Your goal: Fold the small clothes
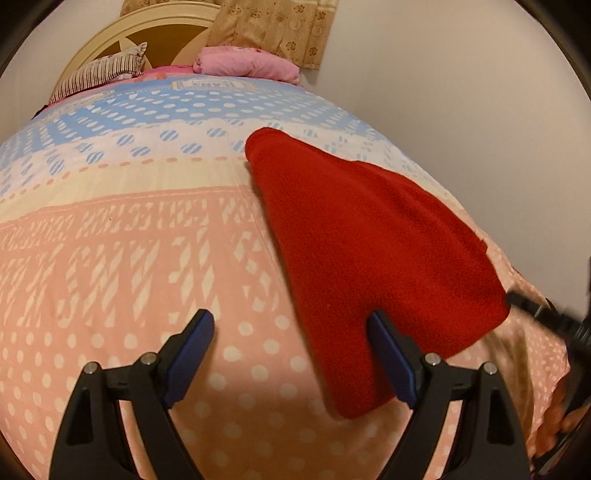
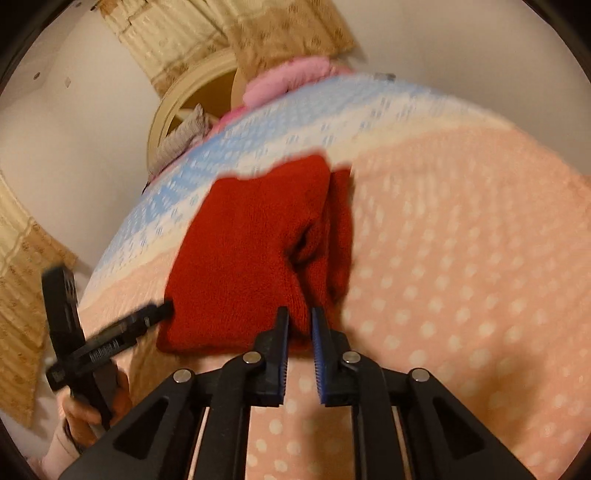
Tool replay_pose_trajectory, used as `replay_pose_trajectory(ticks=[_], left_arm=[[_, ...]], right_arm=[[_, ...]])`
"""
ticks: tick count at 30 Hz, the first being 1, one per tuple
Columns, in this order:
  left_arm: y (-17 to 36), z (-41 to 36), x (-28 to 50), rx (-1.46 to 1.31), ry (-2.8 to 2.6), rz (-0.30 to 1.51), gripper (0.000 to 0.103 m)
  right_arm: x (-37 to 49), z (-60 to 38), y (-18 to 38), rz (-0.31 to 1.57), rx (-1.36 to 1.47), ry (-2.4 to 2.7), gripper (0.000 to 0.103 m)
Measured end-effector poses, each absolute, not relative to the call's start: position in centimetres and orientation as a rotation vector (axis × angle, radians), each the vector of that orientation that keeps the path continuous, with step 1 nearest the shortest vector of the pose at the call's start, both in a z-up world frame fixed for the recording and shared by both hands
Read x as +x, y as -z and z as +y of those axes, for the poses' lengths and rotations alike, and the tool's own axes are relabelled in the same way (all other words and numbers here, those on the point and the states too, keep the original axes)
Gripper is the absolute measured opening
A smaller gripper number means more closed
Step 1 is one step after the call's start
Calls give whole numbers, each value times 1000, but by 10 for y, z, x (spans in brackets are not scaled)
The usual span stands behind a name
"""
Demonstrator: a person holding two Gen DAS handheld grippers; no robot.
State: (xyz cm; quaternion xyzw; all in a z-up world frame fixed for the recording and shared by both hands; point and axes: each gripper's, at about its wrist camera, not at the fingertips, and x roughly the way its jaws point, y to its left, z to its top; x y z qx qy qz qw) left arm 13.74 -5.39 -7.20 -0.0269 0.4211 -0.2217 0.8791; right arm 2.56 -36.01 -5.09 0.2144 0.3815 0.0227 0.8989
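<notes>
Left tongs (image 1: 291,332) gape wide, empty, over bedspread (image 1: 110,258). Right tongs (image 2: 300,320) nearly closed, pinching edge of folded red knit garment (image 2: 251,240).

Warm dim light, fisheye warp, right-view motion blur.

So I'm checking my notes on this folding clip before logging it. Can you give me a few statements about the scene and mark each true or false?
1. The red knit garment lies on a polka-dot bedspread. True.
2. The left gripper is shut on the garment. False: its jaws stand wide open, with one finger at the cloth's edge.
3. The right gripper has a fold of red cloth between its nearly closed fingers. True.
4. The pink bedding lies near the headboard. True.
5. The garment is blue. False: it is red.
</notes>
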Motion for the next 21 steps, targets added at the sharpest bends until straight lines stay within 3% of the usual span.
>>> replay_pose_trajectory(ticks=[5, 10, 16, 21], left_arm=[[70, -62, 134, 2, 439, 857, 88], [70, -65, 133, 43, 429, 846, 89], [75, -71, 134, 56, 429, 844, 89], [72, -65, 131, 54, 442, 854, 89]], right_arm=[[54, -332, 21, 714, 288, -34, 12], [103, -306, 50, 798, 120, 0, 12], [110, -340, 76, 811, 320, -11, 12], [105, -335, 73, 805, 301, -21, 12]])
